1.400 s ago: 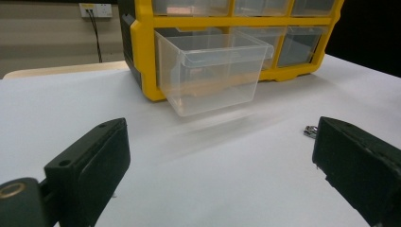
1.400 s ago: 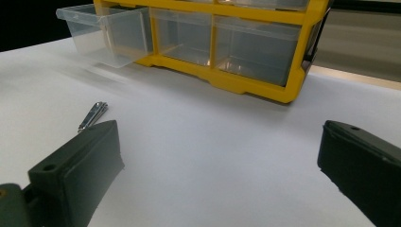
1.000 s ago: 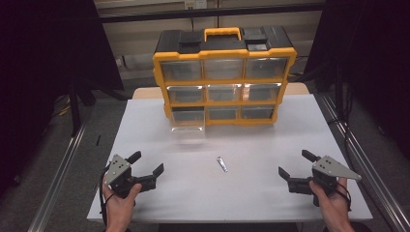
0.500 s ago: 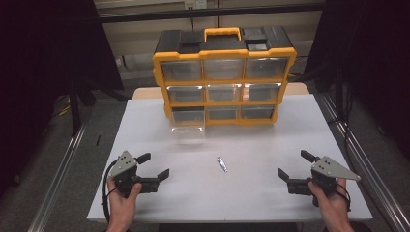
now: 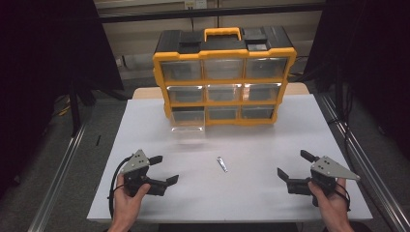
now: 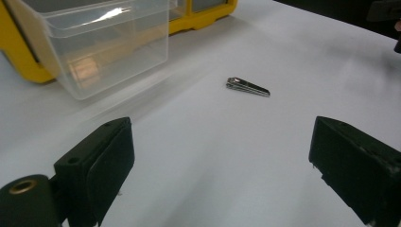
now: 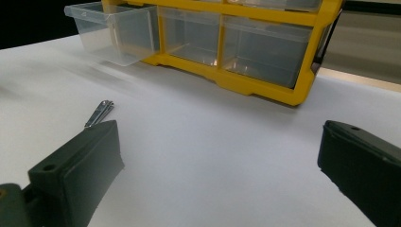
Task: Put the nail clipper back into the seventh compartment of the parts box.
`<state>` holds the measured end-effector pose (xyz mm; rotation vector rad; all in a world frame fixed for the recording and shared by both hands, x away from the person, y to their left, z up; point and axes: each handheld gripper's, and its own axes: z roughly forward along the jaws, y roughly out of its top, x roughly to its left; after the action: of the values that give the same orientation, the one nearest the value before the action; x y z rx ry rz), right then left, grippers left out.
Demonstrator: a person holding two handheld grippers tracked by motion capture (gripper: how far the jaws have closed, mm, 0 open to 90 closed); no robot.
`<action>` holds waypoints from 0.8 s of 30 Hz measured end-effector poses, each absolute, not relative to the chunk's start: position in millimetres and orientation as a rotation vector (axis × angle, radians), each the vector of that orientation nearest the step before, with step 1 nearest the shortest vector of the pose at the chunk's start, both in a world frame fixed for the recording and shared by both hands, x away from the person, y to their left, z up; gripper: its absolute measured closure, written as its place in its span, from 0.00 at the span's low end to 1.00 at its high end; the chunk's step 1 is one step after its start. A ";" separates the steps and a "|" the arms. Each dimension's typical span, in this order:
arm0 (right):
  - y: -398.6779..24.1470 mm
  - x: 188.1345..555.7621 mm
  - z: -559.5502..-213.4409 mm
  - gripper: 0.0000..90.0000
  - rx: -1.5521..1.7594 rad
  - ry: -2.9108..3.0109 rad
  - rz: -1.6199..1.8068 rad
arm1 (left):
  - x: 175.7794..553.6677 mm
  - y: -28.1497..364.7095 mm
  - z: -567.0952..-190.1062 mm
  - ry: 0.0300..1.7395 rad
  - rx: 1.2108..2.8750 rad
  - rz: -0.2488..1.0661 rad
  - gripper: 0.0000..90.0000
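A small metal nail clipper (image 5: 222,164) lies flat on the white table (image 5: 241,140), between my two grippers. The left gripper view has the nail clipper (image 6: 247,87) ahead of the jaws; the right gripper view has the nail clipper (image 7: 98,113) just past its left jaw. My left gripper (image 5: 164,169) is open and empty at the near left, pointing right toward the clipper. My right gripper (image 5: 296,164) is open and empty at the near right. A yellow and black drawer cabinet (image 5: 223,77) stands at the back, its bottom-left clear drawer (image 5: 187,128) pulled out.
The pulled-out clear drawer (image 6: 104,42) looks empty and juts toward the table's middle. Metal rails (image 5: 63,169) run along both table sides. Bare white table surface lies between the clipper and the near edge.
My left gripper has moved right and slightly forward, toward the clipper. My right gripper has stayed almost still. The clipper and drawer have not moved.
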<state>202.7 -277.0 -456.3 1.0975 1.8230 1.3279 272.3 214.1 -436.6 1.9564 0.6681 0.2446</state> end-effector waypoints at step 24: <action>-276.3 204.3 -456.8 0.00 1.100 1.824 1.331 | 291.3 160.1 -443.4 0.465 2.160 0.152 0.05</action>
<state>204.3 -276.3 -456.8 1.1002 1.8237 1.3306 291.3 160.1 -443.4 2.1604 0.4652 0.1519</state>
